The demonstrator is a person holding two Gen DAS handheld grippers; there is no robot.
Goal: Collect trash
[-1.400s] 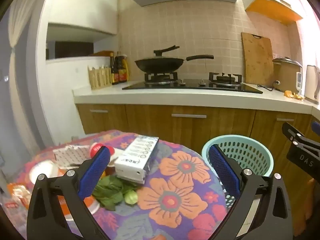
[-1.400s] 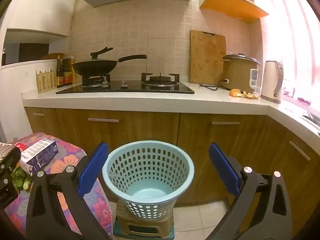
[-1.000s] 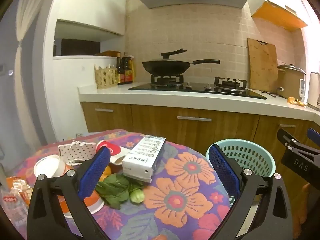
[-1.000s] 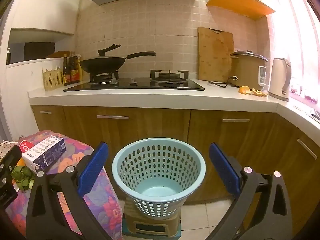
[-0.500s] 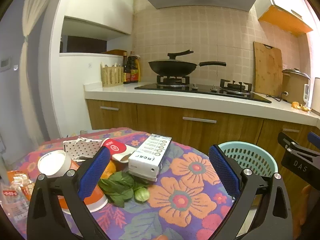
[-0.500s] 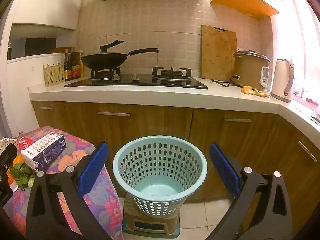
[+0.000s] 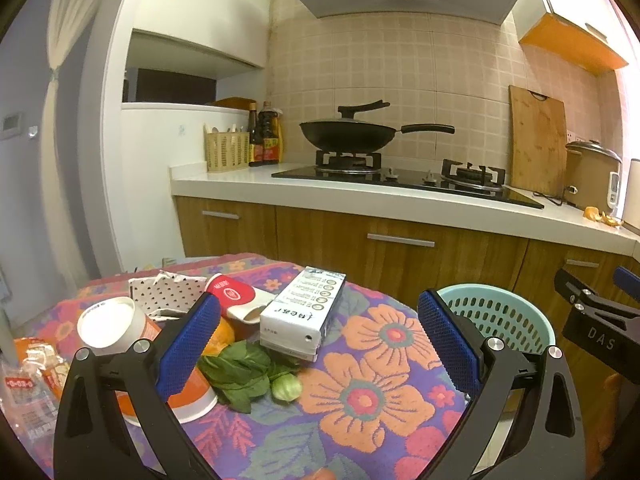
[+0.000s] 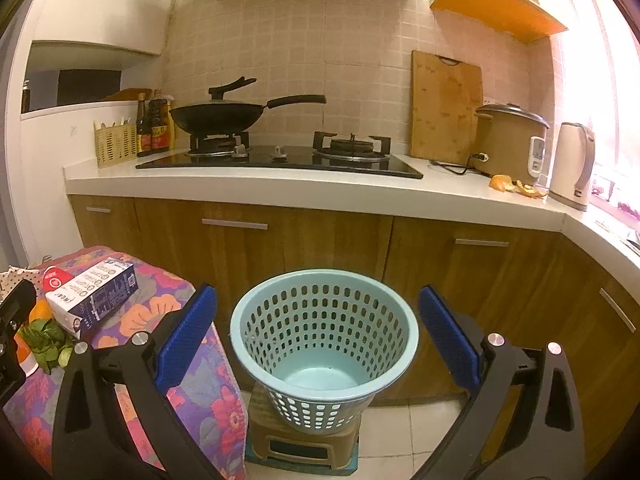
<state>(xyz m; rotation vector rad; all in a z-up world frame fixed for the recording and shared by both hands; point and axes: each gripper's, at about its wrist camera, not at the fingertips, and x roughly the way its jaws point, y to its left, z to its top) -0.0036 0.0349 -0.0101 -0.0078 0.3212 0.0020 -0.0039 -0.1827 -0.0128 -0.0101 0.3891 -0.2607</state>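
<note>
**Grippers poised above table and basket, before the first pick**

Left gripper (image 7: 316,344) hangs spread wide and empty over the table (image 7: 384,396), which is draped in a flowered cloth. Right gripper (image 8: 316,340), likewise spread and empty, faces the pale blue basket (image 8: 324,320), which stands on a small stool (image 8: 304,446) just beside the table edge and appears to hold nothing. Trash lies grouped on the table's far left: a white carton (image 7: 304,314) on its side, an orange paper cup (image 7: 120,332) tipped over, a red-and-white cup (image 7: 236,300), a spotted wrapper (image 7: 168,292), a clear packet (image 7: 28,380), green leaves (image 7: 240,372) and an orange fruit (image 7: 222,334). Judged step: approach, with no item yet collected. The next move would call for lowering the left gripper around one piece, probably the carton, then carrying it across to the basket. Only the left view shows the cups, wrapper and packet; only the right view shows the basket's bare floor and the stool.
</note>
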